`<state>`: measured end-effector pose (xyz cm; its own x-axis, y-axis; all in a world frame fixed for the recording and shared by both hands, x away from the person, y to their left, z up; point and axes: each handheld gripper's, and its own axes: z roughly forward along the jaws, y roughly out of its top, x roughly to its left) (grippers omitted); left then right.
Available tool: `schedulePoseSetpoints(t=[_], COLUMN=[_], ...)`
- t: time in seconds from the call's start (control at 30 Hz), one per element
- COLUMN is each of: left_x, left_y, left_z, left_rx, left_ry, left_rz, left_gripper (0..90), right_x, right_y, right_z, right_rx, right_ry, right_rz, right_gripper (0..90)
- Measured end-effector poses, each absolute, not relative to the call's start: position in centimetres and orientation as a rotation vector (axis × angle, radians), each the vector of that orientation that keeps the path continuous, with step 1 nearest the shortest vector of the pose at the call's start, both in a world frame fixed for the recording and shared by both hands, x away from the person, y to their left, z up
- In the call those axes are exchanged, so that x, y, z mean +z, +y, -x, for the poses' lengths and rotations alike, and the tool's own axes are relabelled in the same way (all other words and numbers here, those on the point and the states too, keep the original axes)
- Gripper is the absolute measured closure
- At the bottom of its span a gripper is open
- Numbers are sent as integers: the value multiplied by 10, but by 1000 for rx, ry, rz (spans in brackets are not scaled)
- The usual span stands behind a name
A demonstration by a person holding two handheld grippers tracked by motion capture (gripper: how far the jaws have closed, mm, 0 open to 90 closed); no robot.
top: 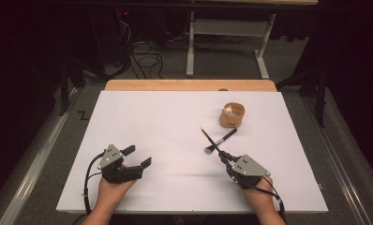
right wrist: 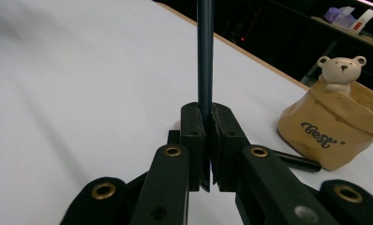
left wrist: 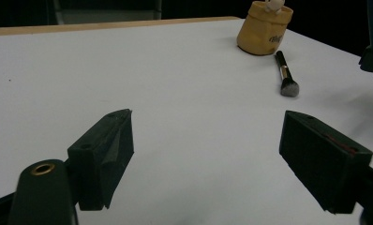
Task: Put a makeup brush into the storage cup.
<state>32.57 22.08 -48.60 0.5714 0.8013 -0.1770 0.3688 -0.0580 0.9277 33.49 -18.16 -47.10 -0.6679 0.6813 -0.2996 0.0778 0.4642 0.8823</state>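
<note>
- Right gripper [top: 223, 156] has its 2 jaws clamped tight on a thin dark brush [right wrist: 205, 51], low on the handle, with the long shaft rising away from the pads.
- In the high view that brush [top: 210, 140] angles up and to the left from the gripper, crossing above the black makeup brush [top: 220, 140] lying flat on the white table [top: 152, 122].
- Left gripper [top: 137, 156] rests near the front edge, jaws wide apart, nothing between them, well apart from the action.
- The tan pot [top: 232, 115] with a little bear figure [right wrist: 340, 71] on its rim stands just beyond both brushes, and I judge it the likely destination.
- Risk 1: so much shaft stands beyond that low grip that the brush could pivot between the pads on any bump.
- Risk 2: swinging the tip low could snag the makeup brush and sweep it along.
- Risk 3: a hard poke at the rim could tip the pot, since the left gripper isn't steadying it.
- Hard to read: the held brush's tip is cut off at the top of the right gripper view, the pot's inside is hidden, and its lettering is only partly legible.
</note>
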Motion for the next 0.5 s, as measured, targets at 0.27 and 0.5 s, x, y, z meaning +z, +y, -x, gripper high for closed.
schedulePoseSetpoints(t=[0.27, 0.5], left_x=[-487, -487], left_y=[223, 225], left_z=[-325, -324], left_rx=[465, 472], left_ry=[986, 992], left_rz=[-1638, -1611], left_gripper=[176, 172], right_x=[-469, -468], right_y=[-191, -199], right_z=[-336, -337], right_rx=[1286, 1363], right_ry=[2022, 1996], right_rz=[-721, -781], right_gripper=[860, 859])
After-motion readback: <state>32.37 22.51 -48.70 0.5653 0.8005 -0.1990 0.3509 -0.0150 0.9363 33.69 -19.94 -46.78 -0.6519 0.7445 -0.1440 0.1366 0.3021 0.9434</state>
